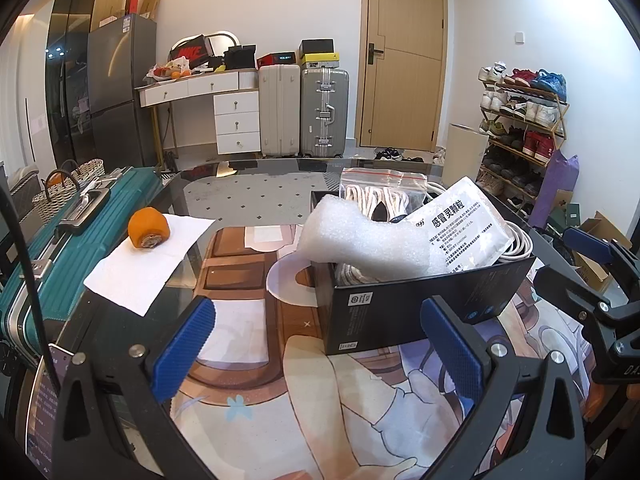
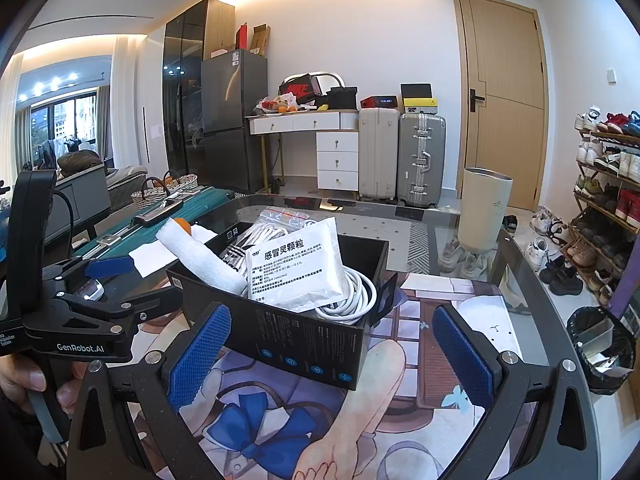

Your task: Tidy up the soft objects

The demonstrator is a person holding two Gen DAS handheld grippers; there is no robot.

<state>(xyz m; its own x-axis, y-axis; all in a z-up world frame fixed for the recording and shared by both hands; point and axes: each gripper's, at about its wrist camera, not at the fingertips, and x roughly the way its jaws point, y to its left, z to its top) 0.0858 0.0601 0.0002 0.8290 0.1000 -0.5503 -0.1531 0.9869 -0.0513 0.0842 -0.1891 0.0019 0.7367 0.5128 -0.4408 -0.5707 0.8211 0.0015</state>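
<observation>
A black box [image 1: 420,308] stands on the printed mat, just beyond my open left gripper [image 1: 320,344], which holds nothing. A white foam roll [image 1: 352,240], a white sachet [image 1: 464,224], a zip bag of rope [image 1: 380,188] and a coiled white cable [image 1: 520,240] lie in the box. In the right wrist view the same black box [image 2: 304,340] sits in front of my open, empty right gripper [image 2: 332,356]. The foam roll [image 2: 200,256] sticks out over its left rim, beside the sachet [image 2: 296,268] and the cable [image 2: 352,296]. The left gripper [image 2: 156,280] is at the box's left.
An orange fruit [image 1: 149,228] rests on a white tissue [image 1: 140,264] at the table's left, beside a teal suitcase [image 1: 60,240]. A cream cylinder [image 2: 484,208] stands past the glass table's far right edge. A black bin [image 2: 600,348] and a shoe rack [image 2: 608,200] are on the right.
</observation>
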